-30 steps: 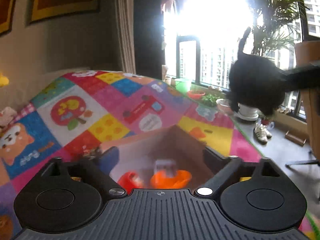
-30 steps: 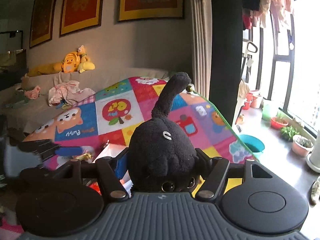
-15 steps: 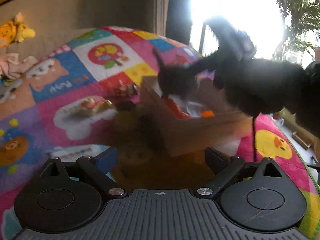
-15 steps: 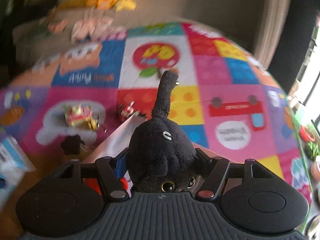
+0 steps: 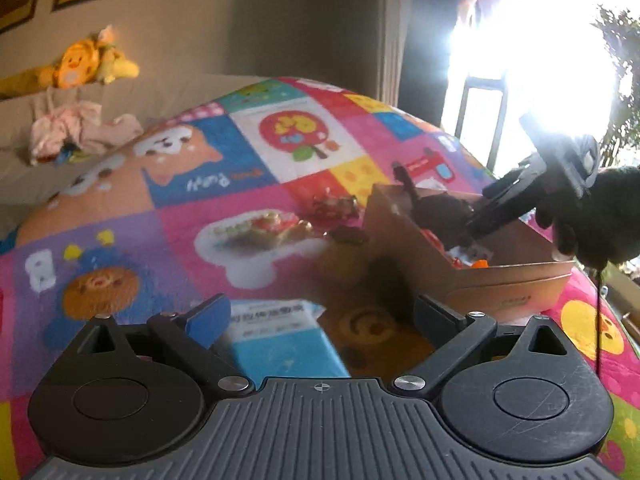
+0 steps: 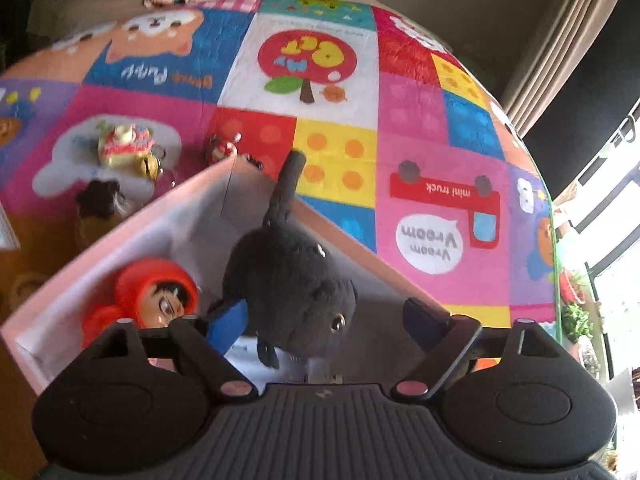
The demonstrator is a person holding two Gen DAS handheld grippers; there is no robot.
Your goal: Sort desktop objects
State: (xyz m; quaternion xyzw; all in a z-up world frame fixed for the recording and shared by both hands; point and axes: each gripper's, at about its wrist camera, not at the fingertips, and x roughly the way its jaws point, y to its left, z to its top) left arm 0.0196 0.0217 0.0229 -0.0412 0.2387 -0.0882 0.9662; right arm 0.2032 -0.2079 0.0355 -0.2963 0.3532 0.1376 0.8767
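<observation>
A black plush cat (image 6: 288, 276) lies in the cardboard box (image 6: 132, 216), next to a red-hooded doll (image 6: 156, 300). My right gripper (image 6: 324, 312) hangs open just above the cat, its jaws spread wide on either side. The left wrist view shows the box (image 5: 504, 284), the cat (image 5: 436, 208) and the right gripper (image 5: 476, 224) over it. My left gripper (image 5: 320, 316) is open and empty, low over a blue and white packet (image 5: 280, 340) on the mat.
On the colourful play mat (image 6: 420, 120) left of the box lie a small cake toy (image 6: 124, 146), a red trinket (image 6: 222, 148) and a dark fuzzy object (image 6: 100, 200). A sofa with plush toys (image 5: 92, 68) stands behind. A bright window is at the right.
My right gripper lowered the black cat into the box and opened, releasing it. My left gripper pulled back from the box and now hovers over the blue packet.
</observation>
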